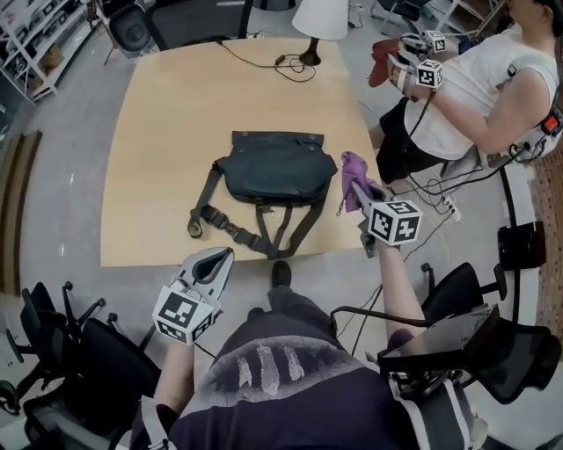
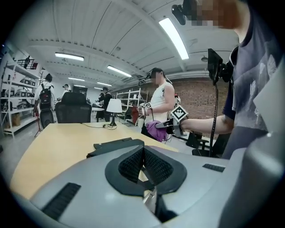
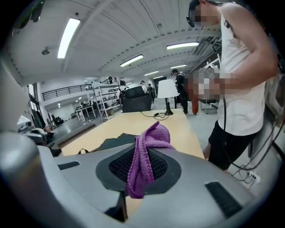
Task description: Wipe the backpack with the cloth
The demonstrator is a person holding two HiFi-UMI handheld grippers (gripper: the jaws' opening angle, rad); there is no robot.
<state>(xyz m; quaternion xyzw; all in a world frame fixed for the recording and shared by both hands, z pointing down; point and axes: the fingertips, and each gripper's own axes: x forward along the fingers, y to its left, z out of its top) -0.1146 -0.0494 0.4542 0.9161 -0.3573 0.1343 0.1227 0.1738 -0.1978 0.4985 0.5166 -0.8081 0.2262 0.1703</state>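
A dark grey backpack lies flat on the wooden table, its straps trailing toward the near edge. My right gripper is shut on a purple cloth, held just off the bag's right side at the table's right edge. In the right gripper view the cloth hangs pinched between the jaws, with the backpack beyond. My left gripper is shut with nothing in it, below the table's near edge; its view shows the backpack and the cloth in the other gripper.
A second person with grippers stands at the right of the table. A lamp and its cable sit at the far edge. Office chairs flank me near the front. Cables and a power strip lie on the floor at right.
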